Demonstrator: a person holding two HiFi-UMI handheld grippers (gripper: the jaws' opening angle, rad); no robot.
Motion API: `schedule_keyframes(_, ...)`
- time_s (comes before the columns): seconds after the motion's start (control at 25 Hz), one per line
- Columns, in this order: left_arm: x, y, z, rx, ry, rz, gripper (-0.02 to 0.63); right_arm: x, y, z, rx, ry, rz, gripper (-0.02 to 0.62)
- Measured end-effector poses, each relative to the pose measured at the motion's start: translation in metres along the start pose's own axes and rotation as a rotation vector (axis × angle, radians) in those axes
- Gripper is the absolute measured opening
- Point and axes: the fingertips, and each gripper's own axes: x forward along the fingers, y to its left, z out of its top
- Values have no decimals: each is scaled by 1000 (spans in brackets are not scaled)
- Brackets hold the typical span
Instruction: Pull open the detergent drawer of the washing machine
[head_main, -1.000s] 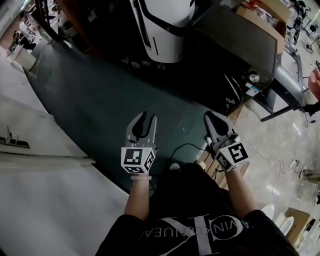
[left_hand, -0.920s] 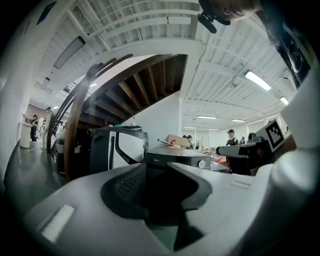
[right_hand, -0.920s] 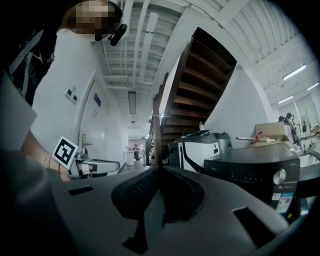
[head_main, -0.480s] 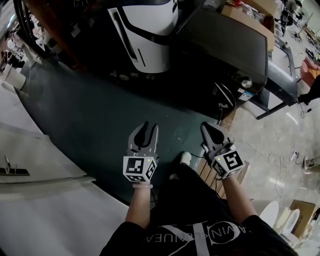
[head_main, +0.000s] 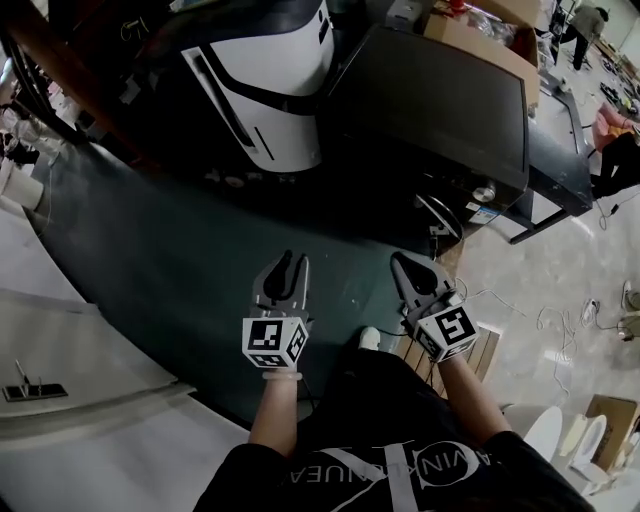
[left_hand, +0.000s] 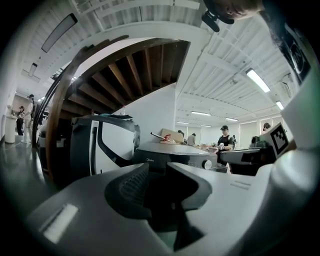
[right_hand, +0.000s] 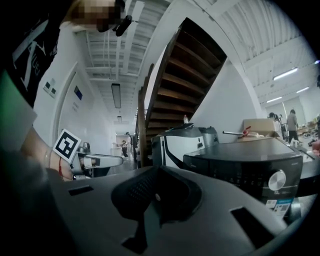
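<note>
Left to right, head view.

Far left: white slab (head_main: 80, 440) (can't tell what it is) along the edge of a dark green mat (head_main: 170, 240) on the floor. Past the mat is a white unit (head_main: 270, 80) with black stripes, standing by a wooden stair (left_hand: 130, 75).

My left claw (head_main: 290, 262) is out over the mat, roughly level, aimed about where the white unit meets the washer. Jaws are a narrow slot apart with nothing in them (the left gripper view shows only the room through the gap). Its cube (head_main: 272, 340) faces up at me.

My shoe (head_main: 370, 338) shows low between the two arms.

My right claw (head_main: 407, 262) is beside the left one, about as far forward, not touching it. Jaws are closed, tips meeting, empty (right gripper view: pads together, nothing pinched).

Washer (head_main: 440, 110): dark box just right of the white unit, ahead and to the right of both claws, well apart from them. In the right gripper view its front panel fills the right side, with a round knob (right_hand: 276, 180) at the panel's right end. Drawer: can't pick it out on the dark front, and the panel looks flush.

Cardboard box (head_main: 480, 25) beyond the washer. Far right: pale floor with loose cables (head_main: 555, 325).
</note>
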Motion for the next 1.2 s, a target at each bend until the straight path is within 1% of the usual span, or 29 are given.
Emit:
schedule_keyframes(0.16,35,4,15,23,-20,-9,110,21,-25,6,-9,-19,3,12)
schedule_keyframes(0.28,53,9,18,20,-27,-5,110,34,-35,8,-12,-22,16,12)
schedule_keyframes(0.4,67,13,15,9,-10,-6,110,46,-43,5,9,4,6,12)
schedule_keyframes(0.48,75,14,10,9,12,-24,110,53,-45,1,14,2,11,12)
schedule_keyframes(0.64,96,18,-2,3,52,-76,110,67,-51,-11,40,14,-8,12)
schedule_keyframes(0.84,136,27,-16,-1,84,-151,110,97,-64,-23,-5,56,-49,12)
schedule_keyframes(1.0,165,30,-32,-23,126,-236,110,124,-73,-32,63,98,-102,12)
schedule_keyframes(1.2,206,35,-54,-38,168,-342,110,154,-87,-49,72,68,-159,12)
